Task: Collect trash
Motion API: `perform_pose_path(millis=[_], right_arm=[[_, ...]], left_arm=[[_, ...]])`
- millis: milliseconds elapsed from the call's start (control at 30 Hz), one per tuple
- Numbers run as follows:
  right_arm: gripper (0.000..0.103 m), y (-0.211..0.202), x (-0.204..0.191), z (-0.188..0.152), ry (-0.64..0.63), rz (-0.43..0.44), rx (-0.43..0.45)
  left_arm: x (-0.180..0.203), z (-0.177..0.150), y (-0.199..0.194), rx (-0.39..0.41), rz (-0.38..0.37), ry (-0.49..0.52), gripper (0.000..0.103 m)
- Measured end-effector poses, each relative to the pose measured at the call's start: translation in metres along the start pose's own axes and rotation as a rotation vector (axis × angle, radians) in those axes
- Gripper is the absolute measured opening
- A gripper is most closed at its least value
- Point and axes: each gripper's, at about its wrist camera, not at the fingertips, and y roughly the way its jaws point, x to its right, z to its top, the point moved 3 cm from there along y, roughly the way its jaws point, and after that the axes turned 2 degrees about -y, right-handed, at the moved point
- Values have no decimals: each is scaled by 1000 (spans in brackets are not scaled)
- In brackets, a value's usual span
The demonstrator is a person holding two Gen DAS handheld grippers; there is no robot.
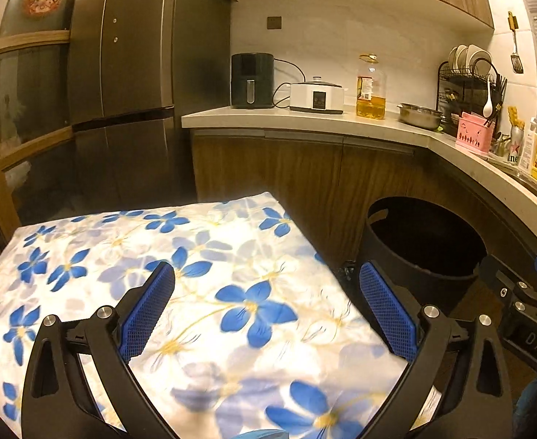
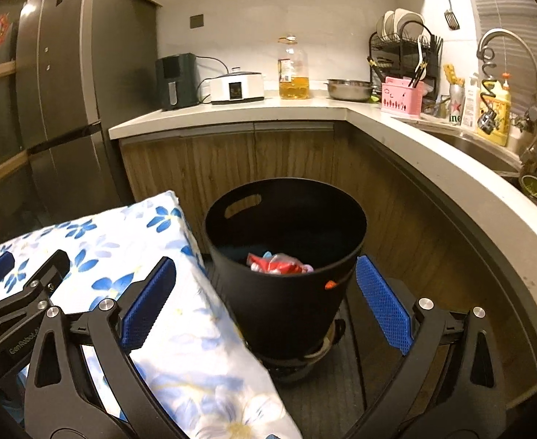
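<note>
A black round trash bin (image 2: pixel 286 256) stands on the floor beside the table; it also shows in the left wrist view (image 1: pixel 422 241). Red and white crumpled trash (image 2: pixel 279 264) lies inside it. My right gripper (image 2: pixel 265 292) is open and empty, just in front of the bin, its jaws wide on either side. My left gripper (image 1: pixel 266 300) is open and empty above the table covered with a blue-flowered cloth (image 1: pixel 180 274). I see no trash on the cloth in either view.
The flowered table (image 2: pixel 129 256) sits left of the bin. A curved kitchen counter (image 2: pixel 396 128) wraps behind and right, with wooden cabinets (image 2: pixel 232 168) below. A tall fridge (image 2: pixel 71 91) stands at left. The right gripper's body (image 1: pixel 524 314) shows at the left view's right edge.
</note>
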Motion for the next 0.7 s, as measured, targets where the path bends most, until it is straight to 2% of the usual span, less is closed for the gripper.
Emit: perform_pose_path(millis=[400, 700], right_arm=[[98, -75, -20, -25, -20, -20, 49], [98, -110, -32, -39, -31, -22, 66]], left_arm=[[-27, -23, -54, 11, -16, -7, 97], [-39, -38, -86, 28, -24, 5, 97]])
